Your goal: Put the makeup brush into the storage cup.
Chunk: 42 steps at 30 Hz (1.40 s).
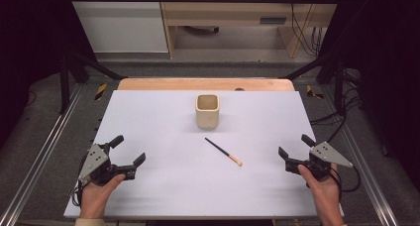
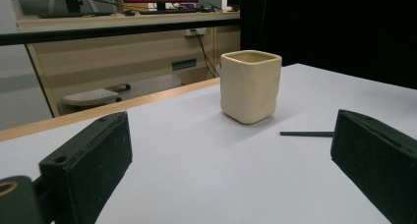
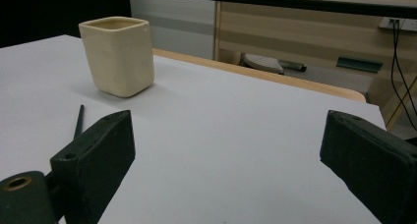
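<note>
At frame centre, thin brush (image 1: 223,152) beside cup (image 1: 207,110); both empty grippers (image 1: 127,153) (image 1: 293,148) gape; a shallow pinch could roll it.

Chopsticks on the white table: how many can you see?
1. A single dark chopstick with a pale tip lies flat on the white table, just in front of the cream cup, apart from it. None seems hidden.

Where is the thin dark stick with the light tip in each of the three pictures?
High view: the thin dark stick with the light tip lies near the middle of the white table, in front of the cream square cup.
Left gripper view: its dark end shows at right, below the cup.
Right gripper view: its dark end pokes up at left, below the cup.
Shared landmark: the cup.
</note>
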Motion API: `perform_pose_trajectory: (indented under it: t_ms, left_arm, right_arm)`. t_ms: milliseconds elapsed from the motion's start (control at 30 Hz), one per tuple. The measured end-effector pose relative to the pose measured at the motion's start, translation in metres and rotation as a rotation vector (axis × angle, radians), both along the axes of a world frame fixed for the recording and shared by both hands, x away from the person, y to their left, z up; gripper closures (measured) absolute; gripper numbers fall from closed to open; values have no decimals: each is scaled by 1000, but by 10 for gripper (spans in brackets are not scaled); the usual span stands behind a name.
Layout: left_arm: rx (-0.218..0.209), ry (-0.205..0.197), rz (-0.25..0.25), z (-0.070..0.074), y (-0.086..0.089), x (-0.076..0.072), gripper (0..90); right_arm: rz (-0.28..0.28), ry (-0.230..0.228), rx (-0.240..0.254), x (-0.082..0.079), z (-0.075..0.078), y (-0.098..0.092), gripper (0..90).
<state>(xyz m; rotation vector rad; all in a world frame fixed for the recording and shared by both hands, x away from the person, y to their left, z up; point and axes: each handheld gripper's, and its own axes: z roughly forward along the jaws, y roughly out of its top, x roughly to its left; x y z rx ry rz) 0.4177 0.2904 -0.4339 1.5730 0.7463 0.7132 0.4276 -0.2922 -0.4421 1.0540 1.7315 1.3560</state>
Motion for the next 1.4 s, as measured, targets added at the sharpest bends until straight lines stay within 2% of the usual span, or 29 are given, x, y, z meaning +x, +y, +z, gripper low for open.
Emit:
perform_pose_trajectory:
  t_ms: [133,367,700,867,933,1000,1067,1133,1233,1400]
  left_arm:
    - [-1,-7,2,1,0,-1,14]
    - [20,3,0,1,-1,-2,15]
    - [29,19,-12,0,-3,-3,15]
    - [25,14,-1,0,-3,-4,12]
    - [24,15,1,0,-3,-5,11]
    - [29,15,0,1,-3,-6,11]
    - [30,14,1,1,-3,-7,11]
    - [30,16,5,1,-2,-7,11]
    - [22,14,11,1,-1,-8,10]
    - [13,10,15,2,2,-10,10]
  right_arm:
    - [6,2,5,-1,0,0,59]
    - [1,-8,15,-4,4,1,48]
    - [17,59,-19,-5,3,4,59]
    - [51,73,-47,-5,5,9,60]
    - [68,98,-35,1,7,12,62]
    - [70,104,-63,4,15,17,67]
    - [97,108,-85,6,25,24,61]
    - [113,117,-135,7,38,33,57]
    - [154,112,-163,10,59,46,67]
    - [190,150,-210,19,83,63,78]
